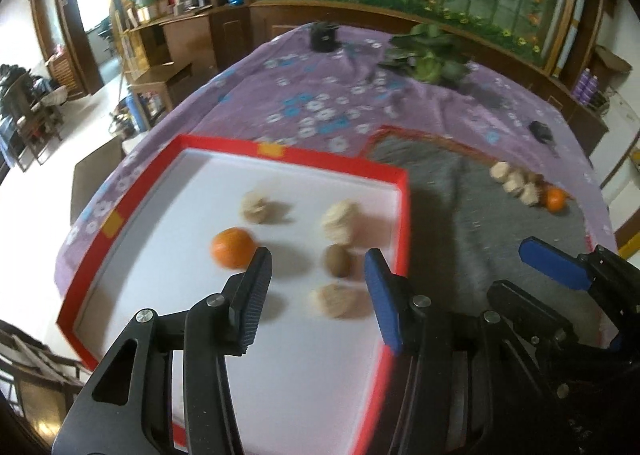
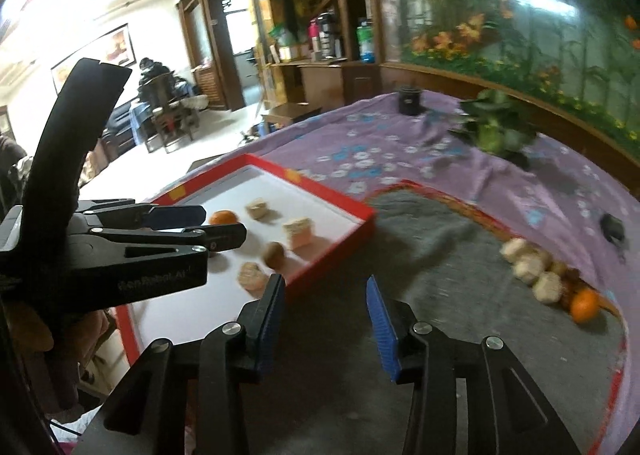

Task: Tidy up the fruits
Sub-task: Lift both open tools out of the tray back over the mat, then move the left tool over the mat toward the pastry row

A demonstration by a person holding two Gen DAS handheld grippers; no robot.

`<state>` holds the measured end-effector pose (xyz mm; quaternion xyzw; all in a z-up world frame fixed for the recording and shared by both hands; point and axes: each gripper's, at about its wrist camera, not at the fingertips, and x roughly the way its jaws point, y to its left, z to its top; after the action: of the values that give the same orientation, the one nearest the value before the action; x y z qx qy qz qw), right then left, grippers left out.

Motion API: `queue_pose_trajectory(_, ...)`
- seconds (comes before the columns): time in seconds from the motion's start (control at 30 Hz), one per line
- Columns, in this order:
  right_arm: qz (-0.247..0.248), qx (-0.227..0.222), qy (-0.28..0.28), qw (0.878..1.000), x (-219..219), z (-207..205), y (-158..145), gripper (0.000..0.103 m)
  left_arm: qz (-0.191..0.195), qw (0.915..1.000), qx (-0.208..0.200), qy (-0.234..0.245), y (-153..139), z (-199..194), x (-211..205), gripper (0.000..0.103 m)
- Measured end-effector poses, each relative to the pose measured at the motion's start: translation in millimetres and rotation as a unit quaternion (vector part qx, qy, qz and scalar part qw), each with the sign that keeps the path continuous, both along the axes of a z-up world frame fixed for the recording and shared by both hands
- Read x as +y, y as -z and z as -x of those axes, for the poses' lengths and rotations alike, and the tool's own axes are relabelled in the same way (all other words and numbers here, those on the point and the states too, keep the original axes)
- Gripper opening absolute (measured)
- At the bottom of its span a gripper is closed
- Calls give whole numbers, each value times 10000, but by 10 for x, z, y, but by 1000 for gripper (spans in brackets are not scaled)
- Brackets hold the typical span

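Observation:
A red-rimmed white tray holds an orange, a brown kiwi and three pale wrapped fruits. My left gripper is open and empty, hovering over the tray above the kiwi. On the grey mat lie several pale fruits and another orange at the far right. My right gripper is open and empty above the mat, beside the tray's right edge. The left gripper also shows in the right wrist view.
A purple flowered cloth covers the table. A green leafy plant, a black cup and a small black object sit at the far side. Wooden cabinets and a flower mural stand behind.

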<state>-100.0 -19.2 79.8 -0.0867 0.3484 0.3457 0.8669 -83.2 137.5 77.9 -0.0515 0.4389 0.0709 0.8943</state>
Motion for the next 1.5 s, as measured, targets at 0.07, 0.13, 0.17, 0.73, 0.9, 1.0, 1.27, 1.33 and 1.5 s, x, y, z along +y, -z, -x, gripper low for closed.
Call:
queue_pose_trajectory(0.07,46,-83,139,9999,-135,5,-23,42,43,9999,-25,102,-23,-52,-131,48)
queue_pose_trajectory(0.13,48,-95,291,9995,-283,-16,-35,43,48,9997,-47,215,-42,-92,-260,48)
queue_pose_trajectory(0.17,39,-101,393,9992,-380,-28,-37,43,37,9996,-56,259,-46,-120,-337,48)
queue_pose_trajectory(0.73,56,30,1508,9885,-1587,-245,132,45,214,9944,308,985,71,-643,-1166,48)
queue_pose_trajectory(0.9,-34,71,1573,9875,-1747,-315,157,45,311,9937,410,998,82,-894,-1318,48)
queue_pose_trajectory(1.0,-35,107,1570,9875,-1786,-366,188,45,417,9944,438,865,91,-1110,-1388,48)
queue_pose_trajectory(1.27,-105,236,1514,9881,-1843,-419,269,45,269,9971,552,441,252,-1821,-1550,48)
queue_pose_trajectory(1.33,-135,282,1510,9880,-1845,-427,290,45,99,9967,660,459,333,-1969,-1611,48)
queue_pose_trajectory(1.5,-155,366,1423,9890,-1819,-471,343,46,-514,9927,944,548,502,-2054,-1626,48)
